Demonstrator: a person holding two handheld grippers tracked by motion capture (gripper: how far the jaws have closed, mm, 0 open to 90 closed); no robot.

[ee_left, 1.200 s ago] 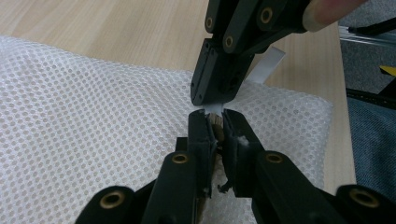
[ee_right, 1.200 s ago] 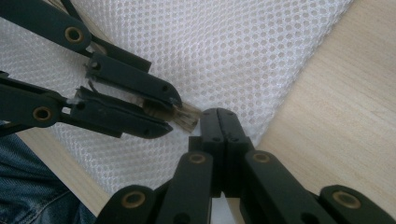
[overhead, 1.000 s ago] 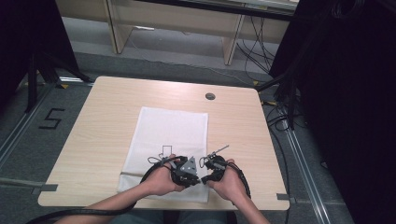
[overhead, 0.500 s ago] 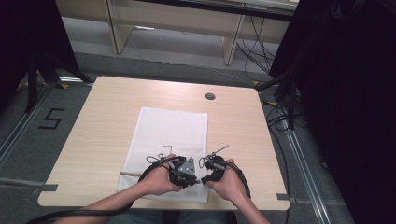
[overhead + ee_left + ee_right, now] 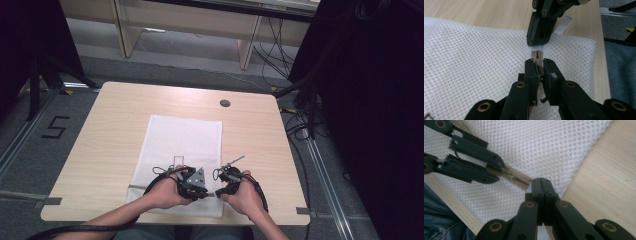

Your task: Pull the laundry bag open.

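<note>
Working at the near edge of a pale wooden counter (image 5: pixel 115 130), a person holds a claw in each hand over a white mesh bag (image 5: pixel 182 145) that lies flat along the middle of the top. From the high view, both forearms come in from the bottom, and the left claw (image 5: pixel 209 192) and right claw (image 5: pixel 216 191) meet tip to tip above the bag's near end.

Seen from the left claw's own camera, the left claw (image 5: pixel 539 68) is clenched on a beige zipper strip (image 5: pixel 537 56) at the bag's edge, its two black jaws pinching the strip from either side. Directly opposite, the right claw (image 5: pixel 538 46) grips a flat white pull tab (image 5: pixel 562 25) at the strip's far end; the tab sticks out past the claw toward the bare counter.

Viewed along the right claw (image 5: pixel 541 181), its jaws are pressed fully together, their tips touching the end of the zipper strip (image 5: pixel 516 177). What lies pinched between those tips cannot be made out from this angle. The left claw (image 5: pixel 499 171) reaches in from the upper left, clamped on the strip's other part. Blue denim (image 5: pixel 439 220) shows at the lower left corner, past the counter's edge.
</note>
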